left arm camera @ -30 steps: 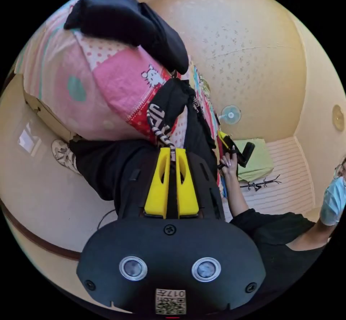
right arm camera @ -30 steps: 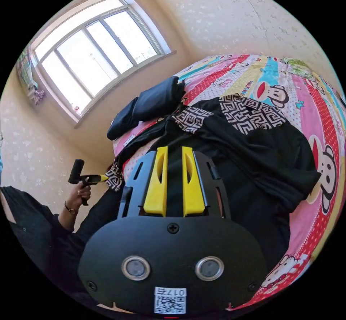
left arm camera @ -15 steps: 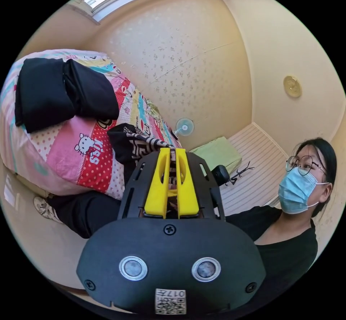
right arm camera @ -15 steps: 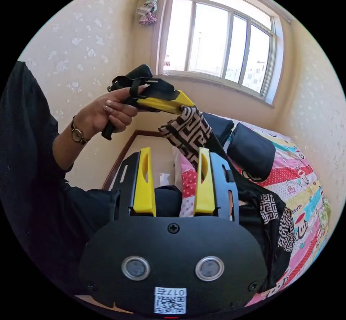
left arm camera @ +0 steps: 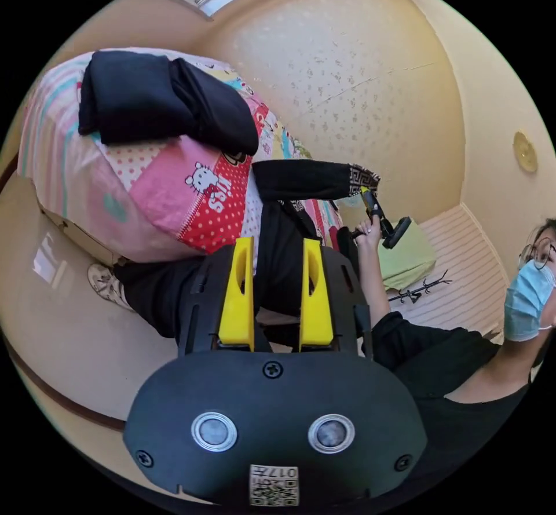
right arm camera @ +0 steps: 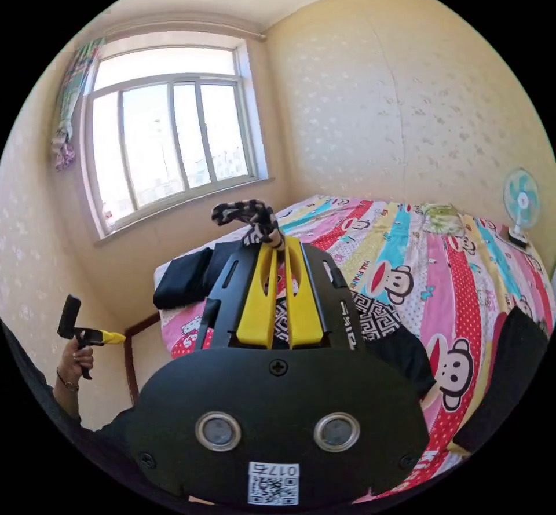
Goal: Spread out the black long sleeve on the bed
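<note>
One black long sleeve (left arm camera: 301,179), cuff in right gripper (right arm camera: 279,244).

A: What colours do you see on your shirt?
B: Your black long sleeve (left arm camera: 301,180) has a black-and-cream key-pattern cuff (right arm camera: 246,216).
A: And the bed?
B: Your bedsheet (right arm camera: 417,248) is pink, red-dotted, with cartoon monkeys.

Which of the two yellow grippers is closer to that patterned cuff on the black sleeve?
The right. The right gripper is clamped on the patterned cuff, holding the black sleeve out. The left gripper is open, well back from the cuff.
</note>
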{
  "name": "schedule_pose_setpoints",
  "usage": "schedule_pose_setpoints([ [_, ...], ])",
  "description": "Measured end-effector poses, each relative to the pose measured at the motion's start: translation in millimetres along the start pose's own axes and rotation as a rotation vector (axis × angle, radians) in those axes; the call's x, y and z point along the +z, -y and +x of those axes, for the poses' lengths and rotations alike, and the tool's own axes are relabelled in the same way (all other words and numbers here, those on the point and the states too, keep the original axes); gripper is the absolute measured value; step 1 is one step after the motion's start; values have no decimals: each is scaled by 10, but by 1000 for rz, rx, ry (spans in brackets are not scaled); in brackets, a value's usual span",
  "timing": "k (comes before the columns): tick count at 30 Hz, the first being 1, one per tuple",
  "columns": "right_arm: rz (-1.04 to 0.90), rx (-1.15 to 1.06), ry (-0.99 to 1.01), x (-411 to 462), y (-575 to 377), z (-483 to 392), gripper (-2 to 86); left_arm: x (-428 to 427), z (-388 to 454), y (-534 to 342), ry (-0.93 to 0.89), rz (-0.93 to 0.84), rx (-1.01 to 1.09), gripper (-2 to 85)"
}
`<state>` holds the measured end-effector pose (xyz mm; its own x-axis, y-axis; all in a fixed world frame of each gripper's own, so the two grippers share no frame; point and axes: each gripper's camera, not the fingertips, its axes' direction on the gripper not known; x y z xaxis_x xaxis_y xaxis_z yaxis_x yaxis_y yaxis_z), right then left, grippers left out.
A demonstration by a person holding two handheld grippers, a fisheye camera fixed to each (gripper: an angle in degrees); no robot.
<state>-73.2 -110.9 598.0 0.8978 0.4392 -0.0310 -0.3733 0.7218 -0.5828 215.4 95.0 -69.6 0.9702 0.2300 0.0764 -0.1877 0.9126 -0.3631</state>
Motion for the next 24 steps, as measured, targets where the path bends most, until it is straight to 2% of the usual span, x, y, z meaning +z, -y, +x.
schedule_pose_setpoints([
  [2,-94,128,-168,2,-407,716,46,435,-70,-58,15,-99,0,132],
  [4,-294,257,-294,50,-1023,1488,64,732,-86,-86,52,-165,11,138],
  [7,-430,286,-236,-190,-1728,1902,106,1126,-72,-113,95,-233,48,150],
  [13,-474,300,-152,-1058,-2871,1985,127,1808,-12,-185,173,-344,109,164],
  [19,-601,245,-171,-1316,-3633,1870,133,2528,51,-501,355,-547,157,164],
  [21,-613,244,-194,-1278,-3789,1881,124,2713,-17,-562,403,-620,142,137],
  [22,-627,257,-204,-1245,-3857,1896,107,2746,-31,-574,393,-644,147,89],
  [24,-730,225,-164,-1152,-3928,1903,65,2649,1,-572,363,-639,171,46],
])
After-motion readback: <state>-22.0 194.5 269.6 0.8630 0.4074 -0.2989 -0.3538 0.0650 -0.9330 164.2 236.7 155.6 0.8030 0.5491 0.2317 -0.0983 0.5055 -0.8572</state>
